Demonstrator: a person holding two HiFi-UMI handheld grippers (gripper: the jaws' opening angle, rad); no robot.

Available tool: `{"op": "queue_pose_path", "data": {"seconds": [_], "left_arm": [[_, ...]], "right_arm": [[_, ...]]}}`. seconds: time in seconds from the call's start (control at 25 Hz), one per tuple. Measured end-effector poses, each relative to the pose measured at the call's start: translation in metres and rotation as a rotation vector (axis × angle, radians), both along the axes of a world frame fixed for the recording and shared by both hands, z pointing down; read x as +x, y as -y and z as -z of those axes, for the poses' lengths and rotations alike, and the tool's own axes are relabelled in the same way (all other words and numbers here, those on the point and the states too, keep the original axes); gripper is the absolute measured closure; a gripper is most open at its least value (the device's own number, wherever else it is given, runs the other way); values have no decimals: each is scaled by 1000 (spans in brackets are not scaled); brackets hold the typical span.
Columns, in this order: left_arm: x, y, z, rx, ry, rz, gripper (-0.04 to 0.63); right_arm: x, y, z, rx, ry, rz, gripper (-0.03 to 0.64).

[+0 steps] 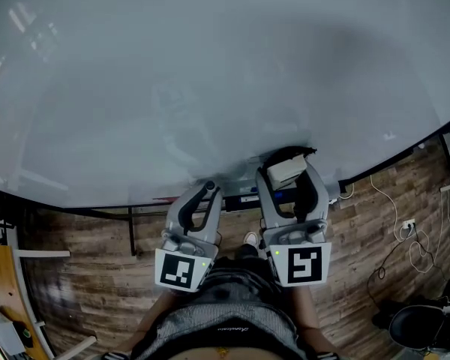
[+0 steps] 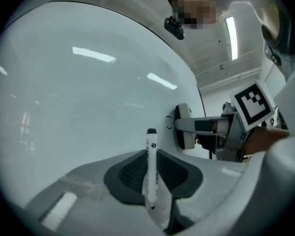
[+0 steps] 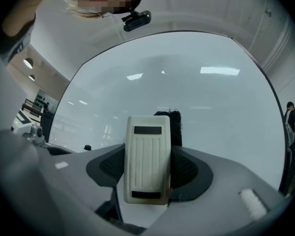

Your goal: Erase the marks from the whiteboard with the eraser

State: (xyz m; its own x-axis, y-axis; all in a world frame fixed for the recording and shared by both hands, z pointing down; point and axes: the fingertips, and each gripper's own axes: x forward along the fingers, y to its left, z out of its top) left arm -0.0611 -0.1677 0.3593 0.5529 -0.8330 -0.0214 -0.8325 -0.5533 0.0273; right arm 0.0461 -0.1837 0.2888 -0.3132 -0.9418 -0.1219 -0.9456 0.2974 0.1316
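- Whiteboard [image 1: 210,73]: a broad, smooth, glossy pale grey sheet. Ceiling lights reflect in it as soft streaks. It fills most of the head view.
- Eraser [image 3: 147,163]: a cream plastic block with rounded corners. Its back has lengthwise ribs and two dark recessed slots, one near each end. A black, fuzzy felt layer shows behind its top edge.
- Your right gripper [image 3: 147,172] is closed onto the eraser. The dark textured pads press its two long sides, and the block stands upright between them.
- From the head view the eraser [image 1: 286,169] sits low on the board near its bottom edge, in the right gripper [image 1: 291,180].
- From the left gripper view the eraser [image 2: 186,127] has its dark felt face against the whiteboard [image 2: 78,82]. A small dark curved mark [image 2: 169,123] lies just beside it.
- Your left gripper [image 2: 151,183] is clamped on a marker [image 2: 151,166]. The marker is a slim white barrel with a black cap, upright, its tip near the board.
- In the head view the left gripper [image 1: 199,201] is just beside the right one, lower down.
- The floor [image 1: 390,223] below is worn brown wood planking.
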Motion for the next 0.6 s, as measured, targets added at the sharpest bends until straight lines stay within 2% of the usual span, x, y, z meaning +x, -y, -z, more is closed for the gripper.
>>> {"op": "queue_pose_path", "data": {"seconds": [0.16,0.44,0.6], "left_arm": [[-1,-1,-3,-15,-2,7,525],[-27,-6,-4,-20,9,75,525],[-40,-10,-6,-26,10,118,525]], "right_arm": [[-8,1,5,7,22,6,357],[-71,-8,11,43,-3,156,357],[-82,-12,12,47,-14,187,357]]}}
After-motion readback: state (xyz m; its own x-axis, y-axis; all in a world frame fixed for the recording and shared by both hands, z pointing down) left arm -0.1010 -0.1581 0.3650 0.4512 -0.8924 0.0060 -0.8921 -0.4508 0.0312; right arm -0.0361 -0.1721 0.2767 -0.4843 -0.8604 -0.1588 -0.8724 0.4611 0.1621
